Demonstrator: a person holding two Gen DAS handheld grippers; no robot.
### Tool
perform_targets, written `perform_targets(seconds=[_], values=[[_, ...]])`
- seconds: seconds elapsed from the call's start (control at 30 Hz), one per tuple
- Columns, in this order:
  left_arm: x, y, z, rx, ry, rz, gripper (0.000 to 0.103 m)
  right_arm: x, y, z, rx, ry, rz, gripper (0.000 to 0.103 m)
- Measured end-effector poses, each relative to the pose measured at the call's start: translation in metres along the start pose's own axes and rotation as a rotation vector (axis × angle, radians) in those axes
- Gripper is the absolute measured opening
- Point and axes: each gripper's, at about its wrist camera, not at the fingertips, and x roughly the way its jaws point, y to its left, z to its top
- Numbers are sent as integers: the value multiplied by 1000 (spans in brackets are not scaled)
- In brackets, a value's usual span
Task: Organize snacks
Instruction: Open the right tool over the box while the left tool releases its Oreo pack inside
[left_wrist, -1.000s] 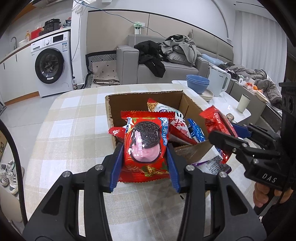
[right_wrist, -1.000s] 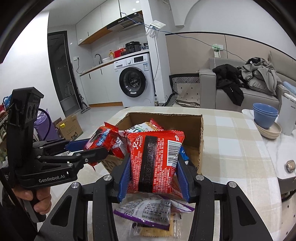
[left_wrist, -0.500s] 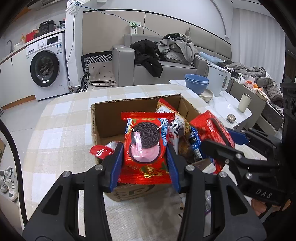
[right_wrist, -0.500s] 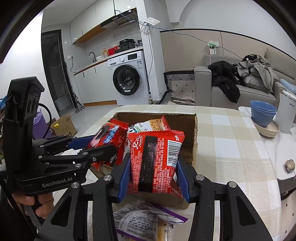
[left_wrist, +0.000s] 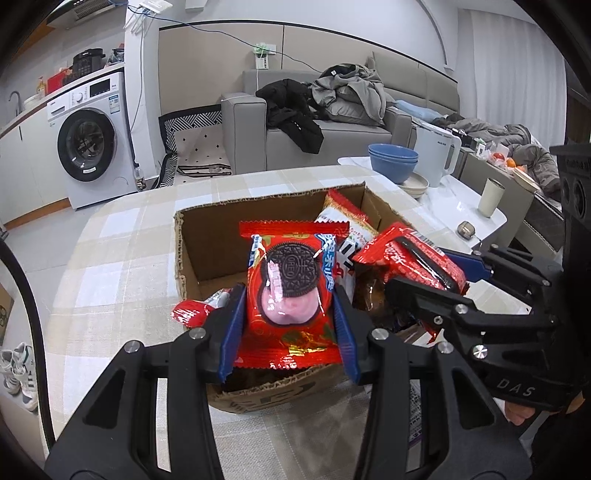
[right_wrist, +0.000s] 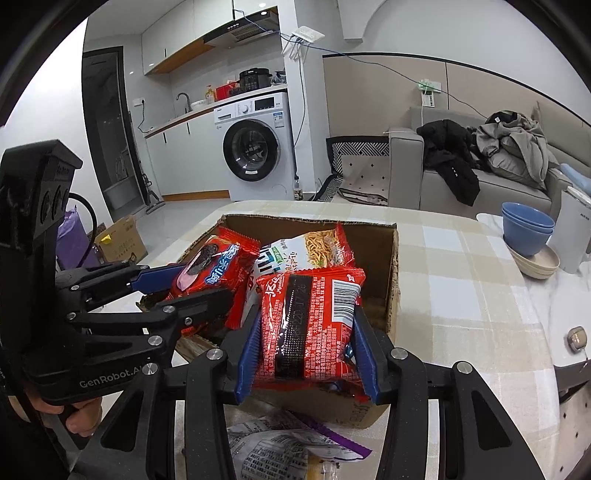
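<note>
My left gripper (left_wrist: 290, 328) is shut on a red cookie packet (left_wrist: 290, 291) with a dark sandwich cookie printed on it, held upright over the near side of an open cardboard box (left_wrist: 266, 218). My right gripper (right_wrist: 306, 354) is shut on a red snack packet (right_wrist: 306, 325) showing a barcode, held over the same box (right_wrist: 391, 258) beside the left one. Each gripper appears in the other's view: the right gripper (left_wrist: 439, 280) at the right, the left gripper (right_wrist: 192, 280) at the left. Inside the box lie a noodle snack bag (right_wrist: 317, 247) and other packets.
The box stands on a checked tablecloth (left_wrist: 122, 266). Clear packets with purple trim (right_wrist: 280, 446) lie in front of the box. Blue bowls (left_wrist: 393, 162), a white kettle (left_wrist: 436, 151) and a cup (left_wrist: 491, 195) stand at the right. A sofa and a washing machine are behind.
Both grippers have moved forward and a little down with their packets, from in front of the box to over its near side. The box now looks closer and larger.
</note>
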Motion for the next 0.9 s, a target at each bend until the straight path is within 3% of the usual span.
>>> perform_targets(seconds=[0.6, 0.9], values=[[11, 12, 3, 15, 7, 0, 42, 11, 0, 0, -52, 45, 19, 46], [21, 14, 17, -6, -17, 14, 42, 11, 1, -1, -55, 12, 8, 46]])
